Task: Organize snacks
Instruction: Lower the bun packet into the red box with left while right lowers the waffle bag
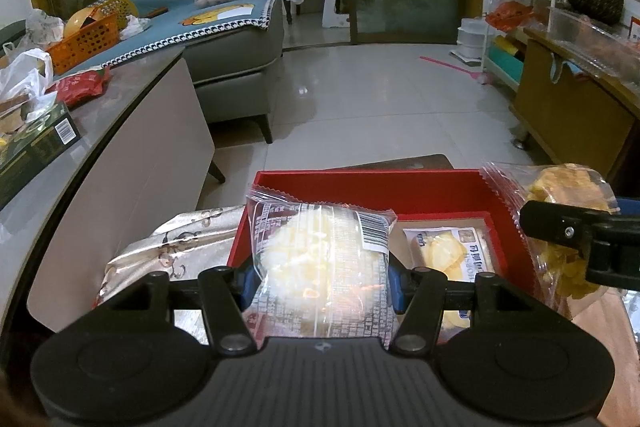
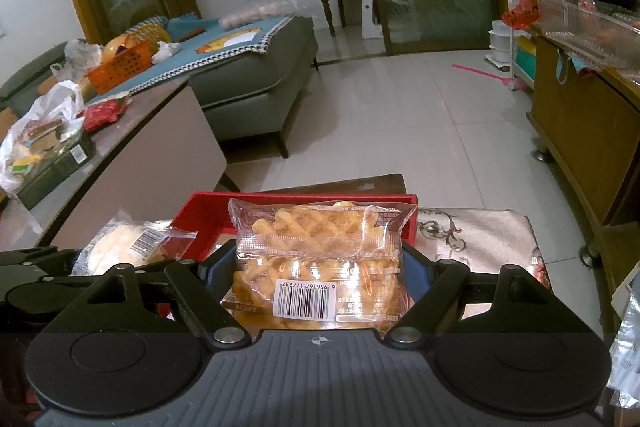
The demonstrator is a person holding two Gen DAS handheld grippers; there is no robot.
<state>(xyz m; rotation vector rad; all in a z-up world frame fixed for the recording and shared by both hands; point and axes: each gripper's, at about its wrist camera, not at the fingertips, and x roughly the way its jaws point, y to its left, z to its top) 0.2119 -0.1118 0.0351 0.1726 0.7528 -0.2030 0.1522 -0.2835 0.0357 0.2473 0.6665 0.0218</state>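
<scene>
My left gripper (image 1: 320, 283) is shut on a clear packet of a pale, crumbly snack (image 1: 320, 259), held above the near left part of a red box (image 1: 360, 187). Inside the box lies a packet of chips (image 1: 452, 251). My right gripper (image 2: 316, 275) is shut on a clear packet of golden waffle biscuits (image 2: 320, 259), its barcode facing me, over the box's (image 2: 208, 211) near edge. The right gripper and its waffle packet (image 1: 560, 227) show at the right edge of the left wrist view. The left gripper's pale packet (image 2: 128, 247) shows at the left of the right wrist view.
The box rests on a patterned silver cloth (image 2: 472, 239) over a small table. A long counter (image 1: 132, 147) at the left carries a dark carton (image 1: 36, 143), a red snack bag (image 1: 80, 87) and plastic bags. A grey sofa (image 1: 236, 67), a wooden cabinet (image 1: 572, 115) and tiled floor lie beyond.
</scene>
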